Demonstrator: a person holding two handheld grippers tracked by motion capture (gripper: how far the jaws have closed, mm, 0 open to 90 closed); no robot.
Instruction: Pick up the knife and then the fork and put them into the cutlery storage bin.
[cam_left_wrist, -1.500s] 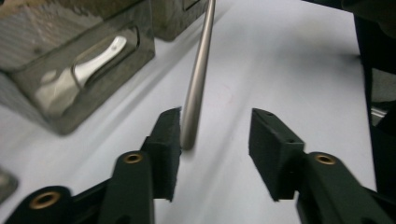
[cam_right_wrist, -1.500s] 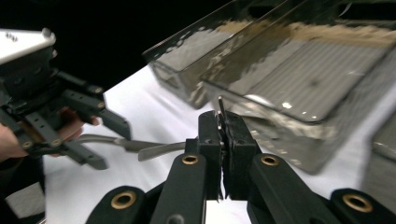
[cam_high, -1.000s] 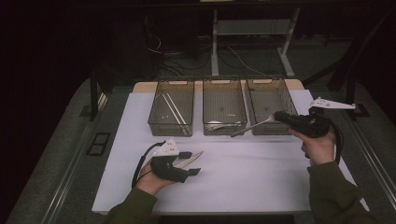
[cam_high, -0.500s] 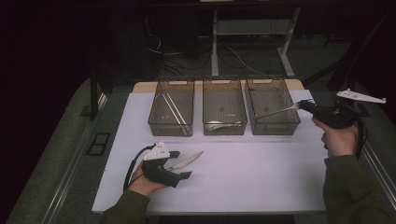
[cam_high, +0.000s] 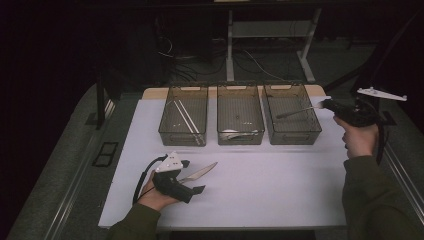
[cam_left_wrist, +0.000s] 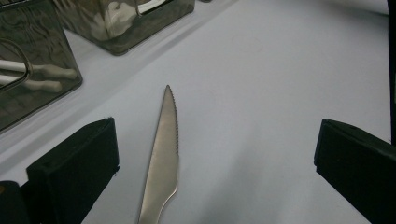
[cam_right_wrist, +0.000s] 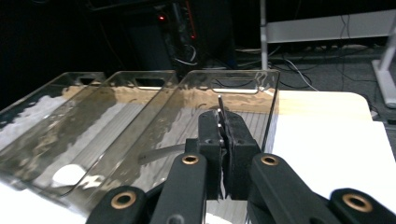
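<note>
The left gripper (cam_high: 192, 181) rests low on the near table, its jaws just spread wide, a knife (cam_left_wrist: 164, 154) lying free between them. The right gripper (cam_right_wrist: 224, 140), raised over the right bin (cam_high: 292, 131), pinches a fork (cam_high: 299, 111).

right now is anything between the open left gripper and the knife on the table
No. The knife lies flat on the white table, already between the left gripper's wide-open jaws, touching neither pad. Nothing visible stands in the way.

No legible text, label, brand, number or sign anywhere.
</note>
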